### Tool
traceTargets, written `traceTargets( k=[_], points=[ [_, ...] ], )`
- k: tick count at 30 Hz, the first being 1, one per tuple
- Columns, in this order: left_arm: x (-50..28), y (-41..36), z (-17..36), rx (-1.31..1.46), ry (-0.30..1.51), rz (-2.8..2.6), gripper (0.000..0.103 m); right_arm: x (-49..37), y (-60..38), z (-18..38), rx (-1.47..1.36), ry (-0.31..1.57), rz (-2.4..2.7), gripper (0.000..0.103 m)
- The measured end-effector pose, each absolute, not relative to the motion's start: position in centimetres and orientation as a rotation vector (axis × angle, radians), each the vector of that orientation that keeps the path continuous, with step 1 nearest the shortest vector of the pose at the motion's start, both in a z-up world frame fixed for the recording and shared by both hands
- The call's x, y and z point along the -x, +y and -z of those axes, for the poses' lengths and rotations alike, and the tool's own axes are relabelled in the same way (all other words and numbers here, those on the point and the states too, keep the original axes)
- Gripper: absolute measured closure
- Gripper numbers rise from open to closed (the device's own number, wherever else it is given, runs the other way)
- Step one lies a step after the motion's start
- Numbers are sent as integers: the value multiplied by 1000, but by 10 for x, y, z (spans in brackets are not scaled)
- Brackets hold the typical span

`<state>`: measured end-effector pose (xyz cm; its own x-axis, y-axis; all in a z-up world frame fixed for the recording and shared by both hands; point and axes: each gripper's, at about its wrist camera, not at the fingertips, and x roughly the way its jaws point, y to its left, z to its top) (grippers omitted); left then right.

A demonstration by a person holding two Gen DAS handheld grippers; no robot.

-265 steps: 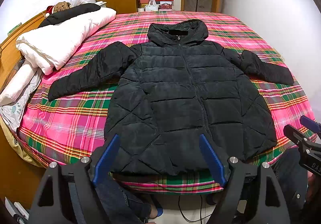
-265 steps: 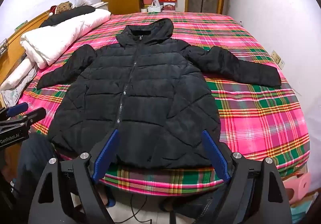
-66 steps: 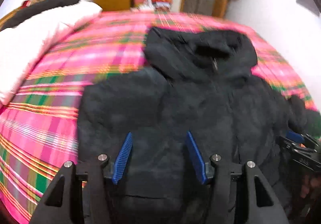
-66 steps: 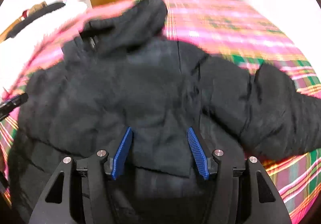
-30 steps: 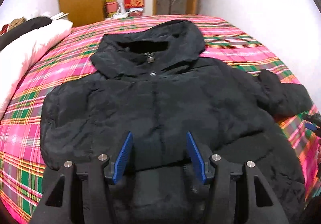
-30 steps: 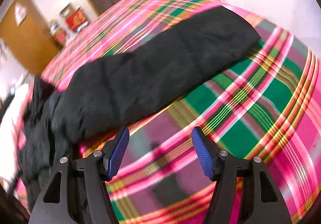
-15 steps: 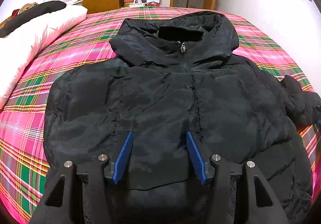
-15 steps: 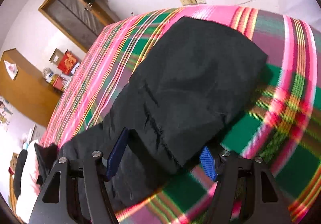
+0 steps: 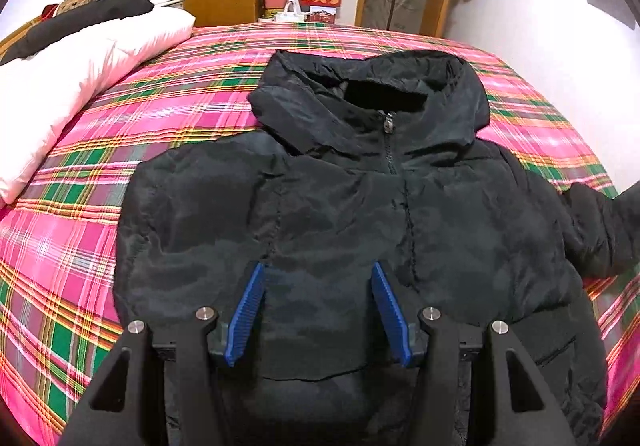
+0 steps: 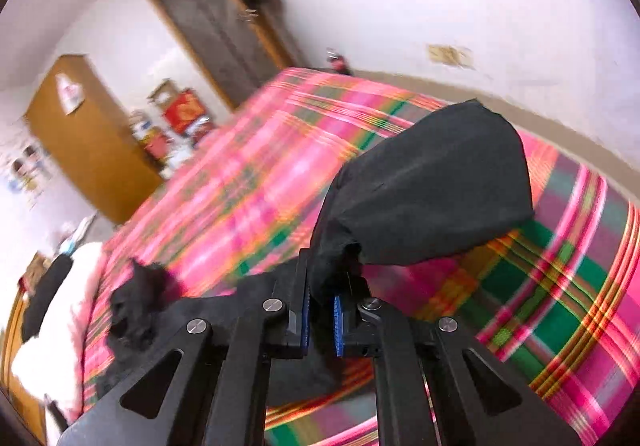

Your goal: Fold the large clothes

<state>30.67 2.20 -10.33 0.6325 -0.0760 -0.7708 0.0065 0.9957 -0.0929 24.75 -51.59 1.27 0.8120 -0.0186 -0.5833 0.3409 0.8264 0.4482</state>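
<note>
One sleeve of the black quilted hooded jacket now lifted off the plaid bed: right hand-held gripper just clamped its cuff; left hand-held gripper wide, empty above the jacket. Fold-in can start.

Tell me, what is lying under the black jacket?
Under the black jacket is the pink plaid bedsheet, which shows all around it. The sheet directly beneath the jacket's body is covered, so anything there cannot be seen.

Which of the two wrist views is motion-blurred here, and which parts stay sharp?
Right wrist view: the plaid bedspread and wardrobe smear, while the right gripper and pinched black sleeve stay crisp. Left wrist view: sharp overall, black jacket readable, fisheye bending at the edges.
</note>
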Motion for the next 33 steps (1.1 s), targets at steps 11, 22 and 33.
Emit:
traceTargets(
  k=[11,22,33],
  points=[
    [-306,65,79,181,863,-5,45,-279,-351,-61,-434,617,-110,95],
    [-310,101,77,274,864,-63,45,-340,-201,65,-332,883,-330,95],
    [-309,116,73,317,853,-68,45,-338,-167,96,-324,970,-432,36]
  ],
)
